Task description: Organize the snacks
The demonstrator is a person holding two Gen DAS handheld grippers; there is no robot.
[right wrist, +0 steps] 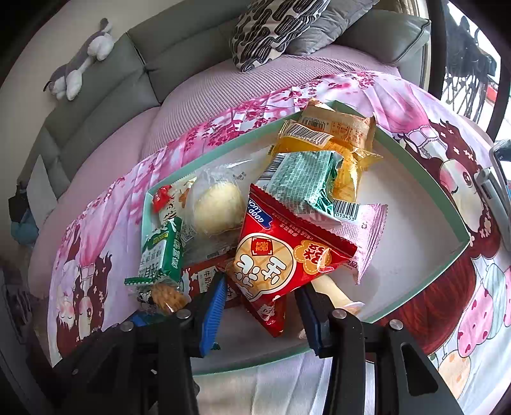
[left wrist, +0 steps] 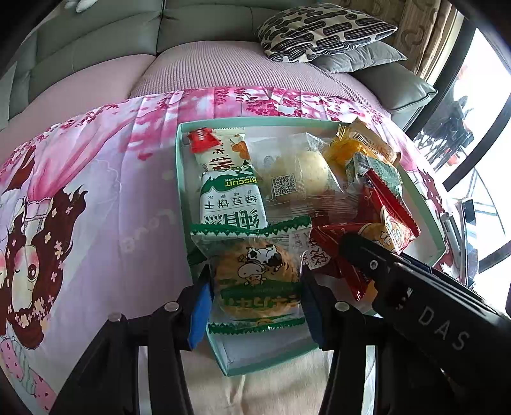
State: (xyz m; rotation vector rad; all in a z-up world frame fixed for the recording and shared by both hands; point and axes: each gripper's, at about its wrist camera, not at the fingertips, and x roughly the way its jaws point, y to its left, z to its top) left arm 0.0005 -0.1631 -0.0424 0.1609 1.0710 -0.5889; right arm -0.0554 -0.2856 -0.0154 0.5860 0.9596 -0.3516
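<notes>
A mint-green box (left wrist: 185, 178) on a pink printed cloth holds several snack packets; it also shows in the right wrist view (right wrist: 460, 236). My left gripper (left wrist: 255, 306) is shut on a clear cow-print biscuit packet (left wrist: 255, 281) at the box's near end. A green biscuit pack (left wrist: 231, 201), a round bun in clear wrap (left wrist: 306, 172) and an orange packet (left wrist: 354, 143) lie behind it. My right gripper (right wrist: 262, 313) is shut on a red snack packet (right wrist: 281, 255), tilted over the pile. A teal packet (right wrist: 303, 182) and a pink packet (right wrist: 367, 230) lie behind it.
The cloth (left wrist: 95, 191) covers a low table before a grey sofa (left wrist: 95, 41) with a patterned cushion (left wrist: 319, 28). A plush toy (right wrist: 80, 60) lies on the sofa back. A window (left wrist: 479, 127) is at the right. A phone on a stand (right wrist: 501, 178) is at the right edge.
</notes>
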